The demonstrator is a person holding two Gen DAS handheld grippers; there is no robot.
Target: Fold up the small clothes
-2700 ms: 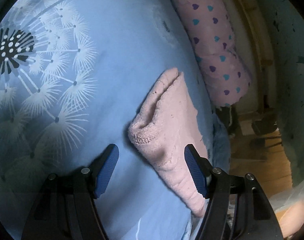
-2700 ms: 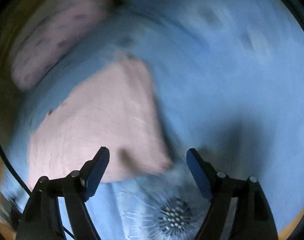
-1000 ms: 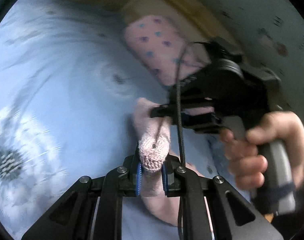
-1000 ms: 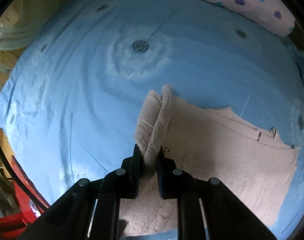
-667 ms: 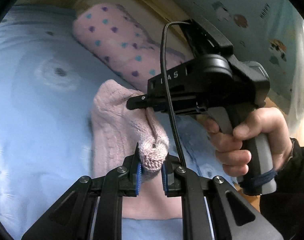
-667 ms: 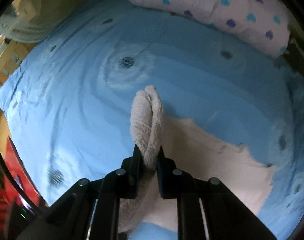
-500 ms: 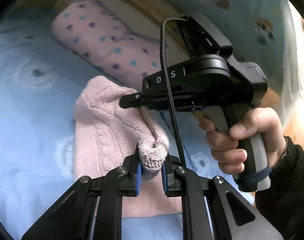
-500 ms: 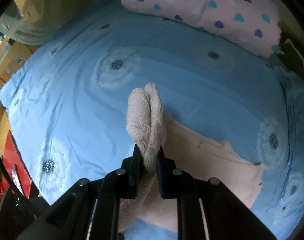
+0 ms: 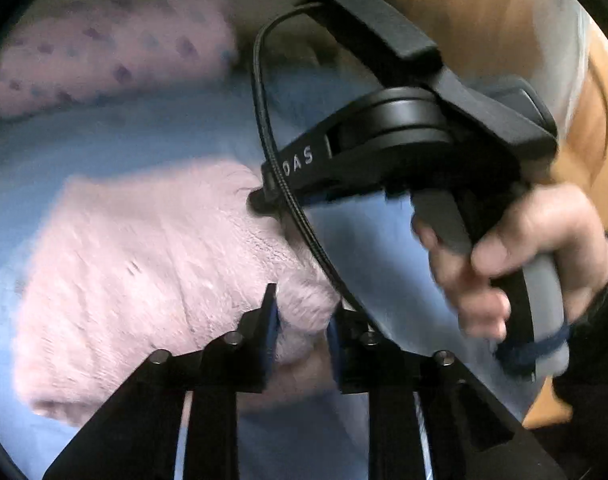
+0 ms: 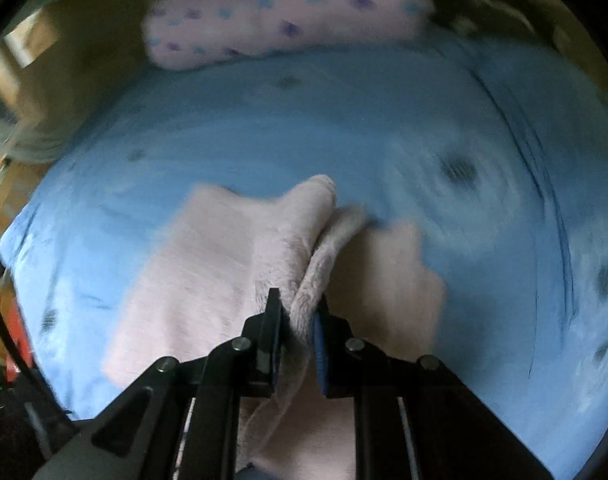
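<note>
A pale pink knitted garment [image 9: 143, 264] lies on the blue bedspread [image 9: 63, 152]. My left gripper [image 9: 301, 320] is shut on a bunched corner of it at the near edge. In the left wrist view the right gripper [image 9: 259, 200], held by a hand [image 9: 504, 264], pinches another corner of the same garment further back. In the right wrist view my right gripper [image 10: 297, 324] is shut on a doubled edge of the pink garment [image 10: 207, 264], which spreads over the bedspread [image 10: 344, 128] to the left and right of the fingers. Both views are blurred by motion.
A pink pillow with purple and blue hearts [image 10: 283, 12] lies at the head of the bed, and shows in the left wrist view [image 9: 103, 56]. A wooden bed frame and wall [image 9: 484, 20] lie behind. The bed's edge [image 10: 15, 240] is at the left.
Both grippers, still shut on the pink garment, have swung across the bed with it. The garment now spreads wider and flatter over the bedspread.
</note>
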